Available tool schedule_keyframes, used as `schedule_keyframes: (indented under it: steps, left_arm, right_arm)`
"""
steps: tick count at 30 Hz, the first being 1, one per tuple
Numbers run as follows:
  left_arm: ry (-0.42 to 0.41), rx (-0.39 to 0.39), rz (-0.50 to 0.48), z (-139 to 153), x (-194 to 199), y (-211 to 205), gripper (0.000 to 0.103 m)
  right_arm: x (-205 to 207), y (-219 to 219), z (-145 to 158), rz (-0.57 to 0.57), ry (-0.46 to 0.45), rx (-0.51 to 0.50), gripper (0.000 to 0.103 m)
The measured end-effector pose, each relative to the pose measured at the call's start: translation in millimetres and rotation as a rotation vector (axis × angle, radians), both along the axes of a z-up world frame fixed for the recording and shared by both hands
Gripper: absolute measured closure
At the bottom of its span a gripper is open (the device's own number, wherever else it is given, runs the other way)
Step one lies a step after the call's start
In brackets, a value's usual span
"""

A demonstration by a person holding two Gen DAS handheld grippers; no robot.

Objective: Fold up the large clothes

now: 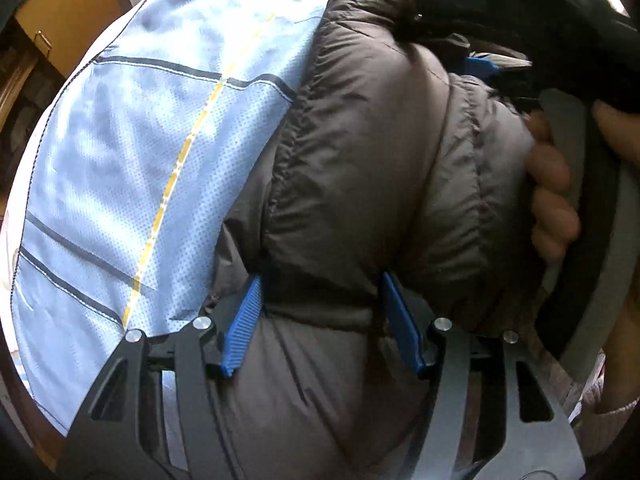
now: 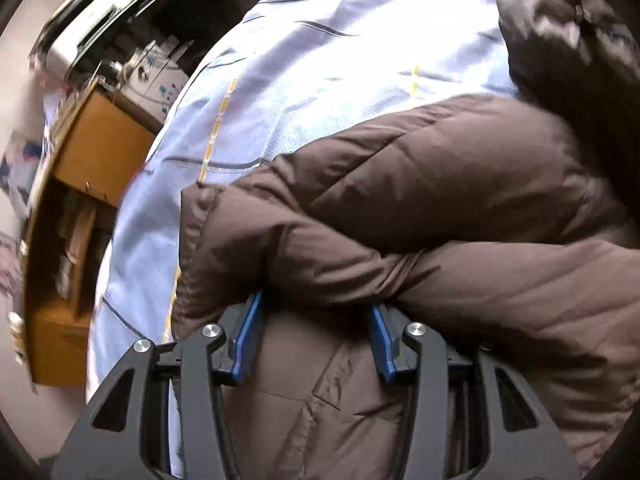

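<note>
A brown puffer jacket (image 1: 360, 160) lies bunched on a light blue checked bedsheet (image 1: 140, 140). My left gripper (image 1: 320, 280) has its blue pads (image 1: 242, 324) wide apart, with a thick fold of the jacket between them. The right gripper's black body (image 1: 520, 20) and the hand holding it show at the upper right of the left wrist view. In the right wrist view the jacket (image 2: 420, 200) fills the right side. My right gripper (image 2: 318, 300) also has its pads (image 2: 246, 340) wide apart around a puffy fold. The fingertips of both grippers are hidden under the fabric.
The bedsheet (image 2: 300, 80) spreads to the left of the jacket. A yellow wooden cabinet (image 2: 80, 180) stands beyond the bed's left edge, with white patterned boxes (image 2: 160, 76) on it. The cabinet's corner (image 1: 60, 12) also shows in the left wrist view.
</note>
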State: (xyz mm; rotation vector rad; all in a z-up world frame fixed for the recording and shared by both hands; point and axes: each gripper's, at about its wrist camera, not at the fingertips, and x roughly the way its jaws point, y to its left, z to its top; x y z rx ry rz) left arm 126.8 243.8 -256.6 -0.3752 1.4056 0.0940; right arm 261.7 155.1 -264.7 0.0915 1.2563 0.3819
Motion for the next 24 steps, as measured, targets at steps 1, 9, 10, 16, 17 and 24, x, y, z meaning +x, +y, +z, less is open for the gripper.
schedule_keyframes:
  steps: [1,9,10,16,17,24]
  left_arm:
    - [-0.003,-0.001,0.002,5,-2,0,0.042]
    - [-0.083,0.043,-0.046,47,-32,-16,0.038]
    - [-0.080,0.035,-0.059,50,-37,-18,0.038]
    - [0.054,0.077,-0.155,28,-67,-30,0.038]
    - [0.073,0.089,-0.151,24,-72,-30,0.038]
    - [0.031,0.248,-0.352,52,-105,-65,0.025]
  right_arm:
    - [-6,-3,9,0.014,-0.007,0.007,0.055]
    - [-86,-130,84,-0.040,-0.187,0.087,0.055]
    - [-88,-145,82,-0.072,-0.205,0.064,0.055]
    - [-59,-187,29,-0.156,-0.147,-0.137,0.061]
    - [-59,-181,29,-0.139,-0.151,-0.169,0.060]
    - [-143,-237,88,-0.133,-0.137,-0.004,0.027]
